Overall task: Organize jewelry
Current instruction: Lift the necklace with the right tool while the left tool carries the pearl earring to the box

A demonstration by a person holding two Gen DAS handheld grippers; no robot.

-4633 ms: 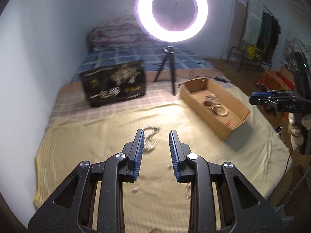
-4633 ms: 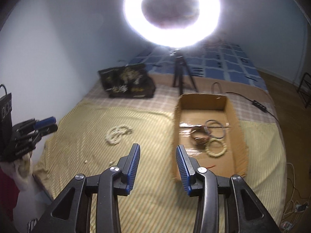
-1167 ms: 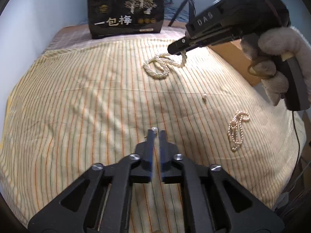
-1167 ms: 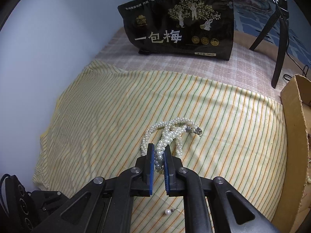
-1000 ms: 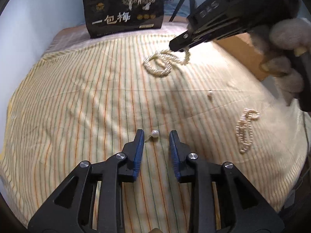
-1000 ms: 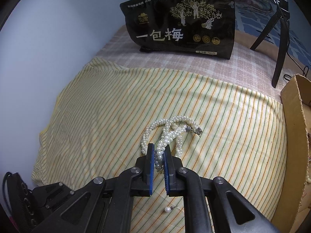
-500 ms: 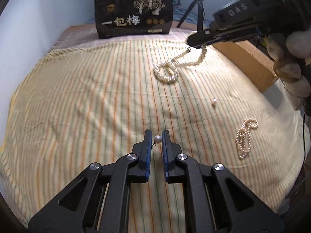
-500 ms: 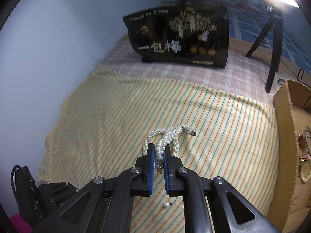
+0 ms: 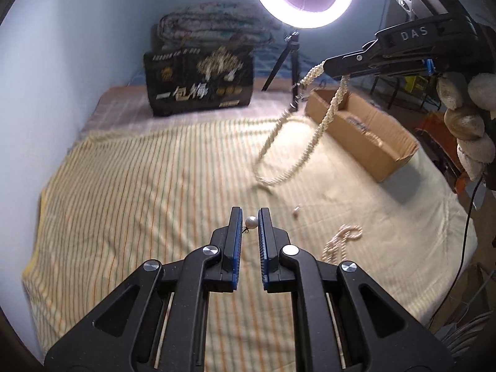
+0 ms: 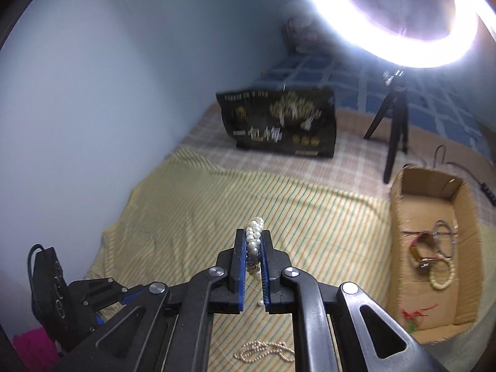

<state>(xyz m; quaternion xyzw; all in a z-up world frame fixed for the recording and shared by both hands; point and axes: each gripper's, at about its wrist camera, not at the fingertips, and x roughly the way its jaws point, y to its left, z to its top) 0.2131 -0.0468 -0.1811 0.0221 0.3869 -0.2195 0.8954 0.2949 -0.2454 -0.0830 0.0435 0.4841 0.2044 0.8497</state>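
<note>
Above striped bedding (image 9: 130,186), left jaws pinch a pearl earring (image 9: 251,222); right jaws clamp a pearl necklace (image 10: 254,241).

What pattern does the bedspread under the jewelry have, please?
Thin orange and green stripes on pale yellow bedspread, clearest in the left wrist view.

My black grippers have blue pads (image 9: 236,241). I see a white pearl earring (image 9: 251,222), an off-white pearl necklace (image 9: 322,121), a yellow sheet (image 9: 148,167) striped orange and green, a brown cardboard box (image 10: 400,241), and a far black bag (image 10: 279,124) with gold print.
</note>
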